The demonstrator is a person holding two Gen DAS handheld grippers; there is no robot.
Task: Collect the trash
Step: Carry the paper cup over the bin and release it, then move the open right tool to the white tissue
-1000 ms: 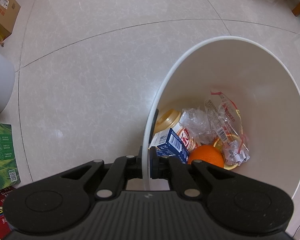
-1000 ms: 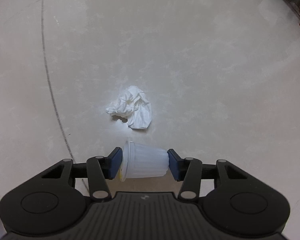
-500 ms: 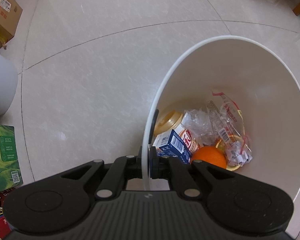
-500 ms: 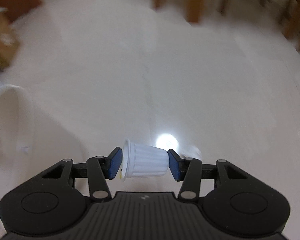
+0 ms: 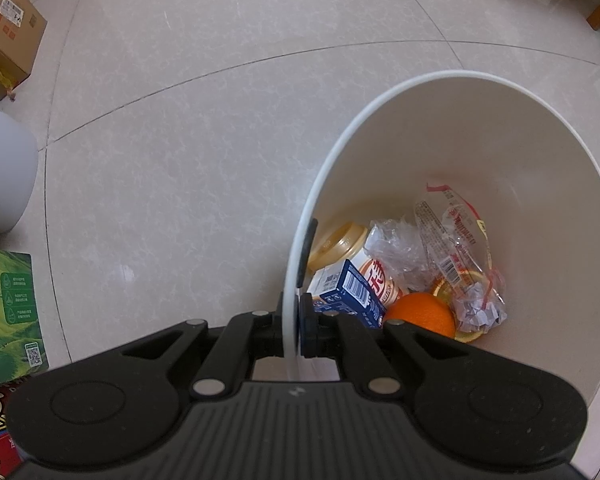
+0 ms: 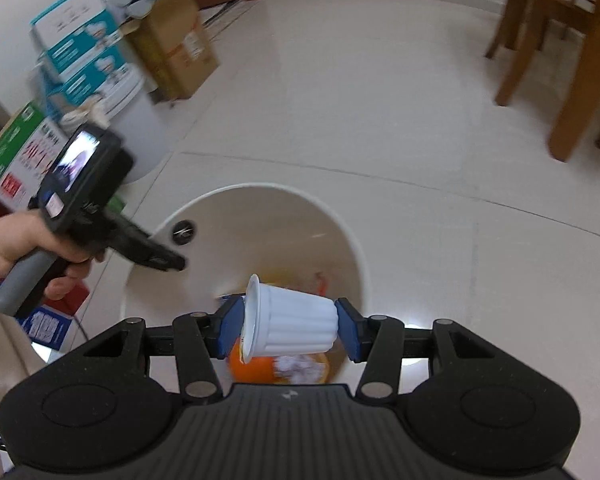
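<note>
A white bin [image 5: 480, 77] stands on the tiled floor, and my left gripper [image 5: 296, 320] is shut on its near rim. Inside lie an orange [image 5: 420, 315], a blue carton [image 5: 352, 296], a can and clear wrappers [image 5: 456, 248]. In the right wrist view the bin [image 6: 356, 248] is below my right gripper [image 6: 290, 328]. A white ribbed cup [image 6: 296, 322] lies sideways between its blue pads, over the bin's mouth. Those jaws are opening, with the pads still touching the cup. A hand [image 6: 12, 244] holds the left gripper [image 6: 168, 260] at the bin's left rim.
Cardboard boxes [image 6: 172, 52] and printed cartons [image 6: 84, 52] are stacked at the far left beside a white cylinder [image 5: 0, 176]. A green box [image 5: 8, 304] lies on the floor near the bin. Wooden chair legs [image 6: 572, 80] stand at the far right.
My right gripper rose from the floor with the cup, left the crumpled tissue behind, and swung over the bin. The left gripper and bin stayed put.
</note>
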